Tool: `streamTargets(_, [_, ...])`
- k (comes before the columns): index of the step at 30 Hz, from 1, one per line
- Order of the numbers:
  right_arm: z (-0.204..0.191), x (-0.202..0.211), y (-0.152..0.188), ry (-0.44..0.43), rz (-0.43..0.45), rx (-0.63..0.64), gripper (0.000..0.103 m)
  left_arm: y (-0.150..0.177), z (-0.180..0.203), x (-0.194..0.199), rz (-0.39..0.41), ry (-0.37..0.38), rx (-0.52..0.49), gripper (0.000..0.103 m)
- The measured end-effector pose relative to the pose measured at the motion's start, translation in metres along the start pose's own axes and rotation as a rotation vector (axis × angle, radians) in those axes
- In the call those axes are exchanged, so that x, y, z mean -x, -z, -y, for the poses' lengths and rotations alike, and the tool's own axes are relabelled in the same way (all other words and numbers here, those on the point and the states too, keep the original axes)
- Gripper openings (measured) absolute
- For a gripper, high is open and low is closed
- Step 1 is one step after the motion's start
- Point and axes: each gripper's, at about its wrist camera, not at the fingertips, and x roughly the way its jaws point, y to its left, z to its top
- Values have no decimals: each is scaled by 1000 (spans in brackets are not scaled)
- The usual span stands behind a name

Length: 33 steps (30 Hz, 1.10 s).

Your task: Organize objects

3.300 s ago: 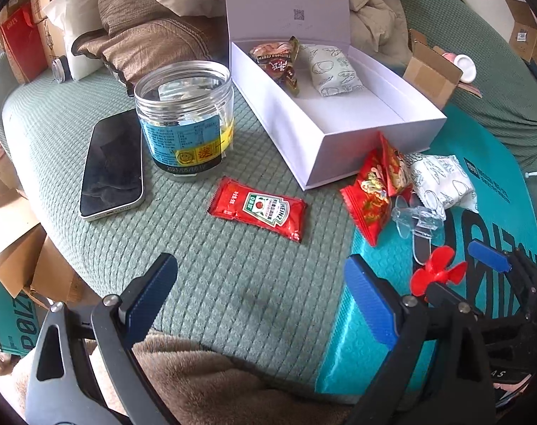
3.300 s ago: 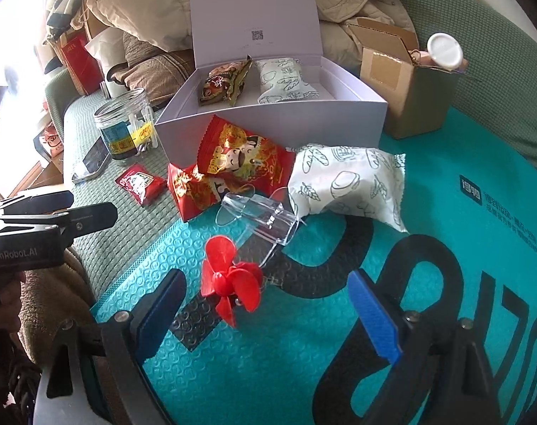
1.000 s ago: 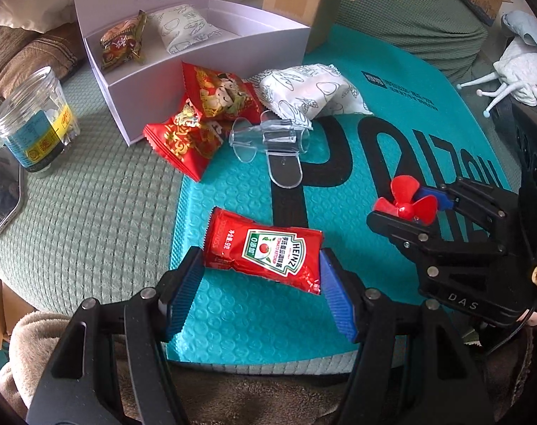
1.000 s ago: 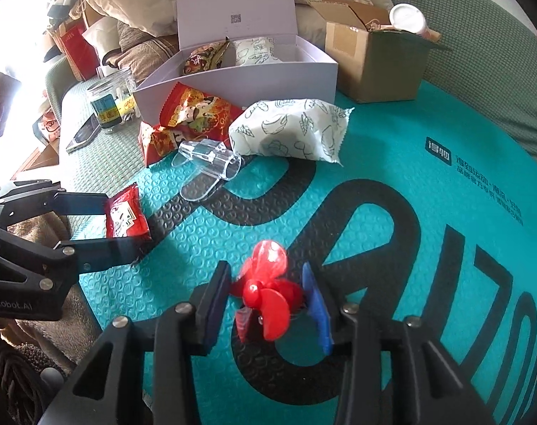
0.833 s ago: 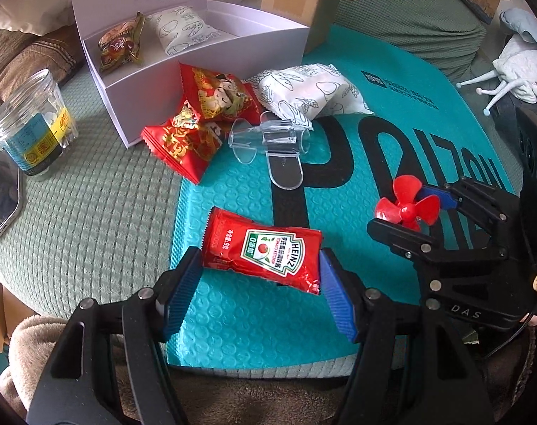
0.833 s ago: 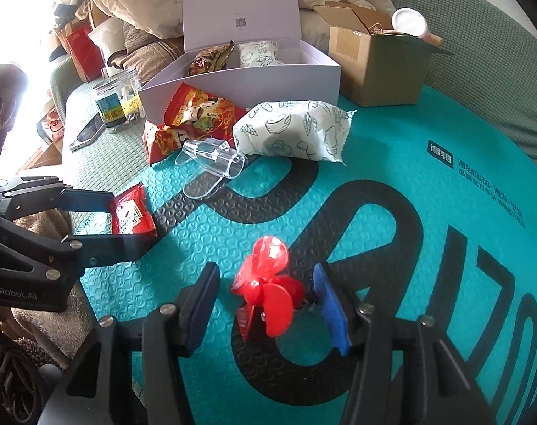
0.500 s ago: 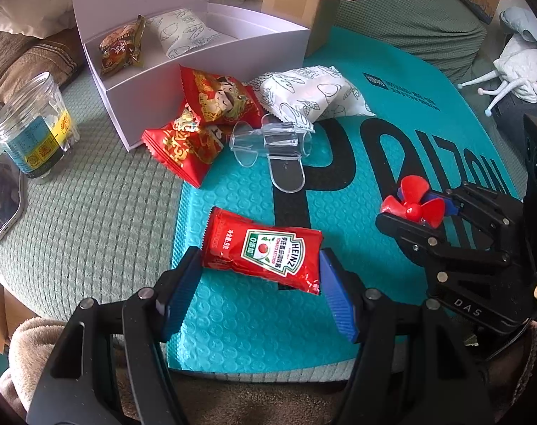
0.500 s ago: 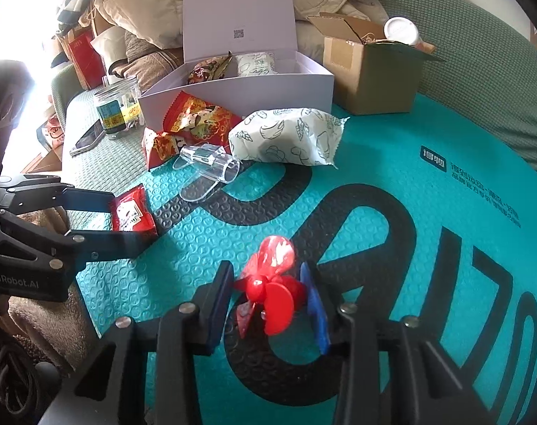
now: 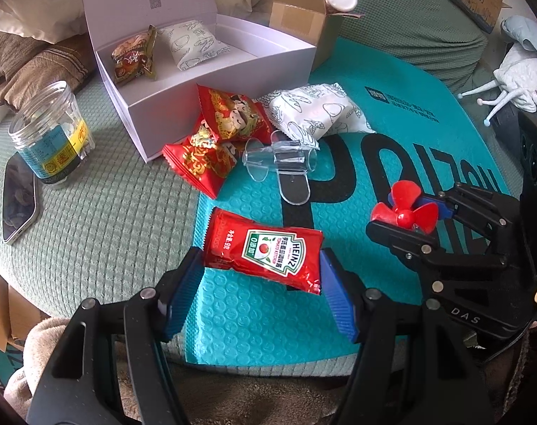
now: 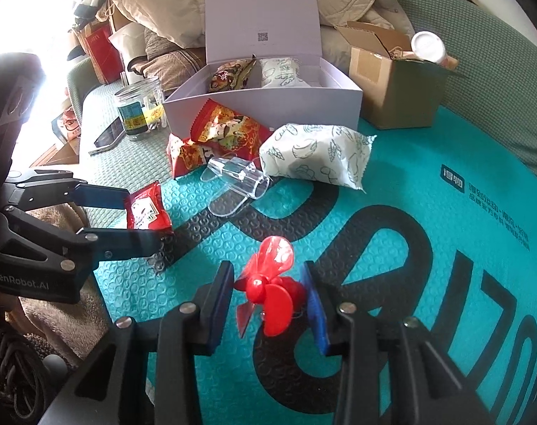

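While the left gripper (image 9: pixel 261 283) grasps the ketchup sachet (image 9: pixel 264 249) between its blue fingers (image 9: pixel 183 290), the right gripper (image 10: pixel 268 301) is clenched on the red propeller (image 10: pixel 268 290). Both hang above the teal mailer (image 10: pixel 428 248); the open white box (image 9: pixel 211 85) lies at eleven o'clock.

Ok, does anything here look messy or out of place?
Yes. Two red snack packets, a white leaf-print packet and a clear plastic scoop lie heaped outside the open white box, while similar packets already sit inside it. Nothing looks spilled or damaged.
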Motion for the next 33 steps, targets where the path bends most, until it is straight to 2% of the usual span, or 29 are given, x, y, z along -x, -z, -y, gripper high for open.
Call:
streamTargets(9, [-12, 17, -25, -25, 47, 46, 39, -11, -6, 32, 67, -19, -5, 65])
streamTargets(16, [-21, 35, -50, -35, 109, 98, 39, -22, -17, 60, 120, -13, 40, 65])
streamTargets(24, [-30, 55, -71, -72, 146, 150, 39, -35, -13, 91, 173, -49, 18, 65])
streamTargets(33, [-34, 73, -100, -109, 186, 186, 39, -60, -22, 115, 220, -58, 28, 65])
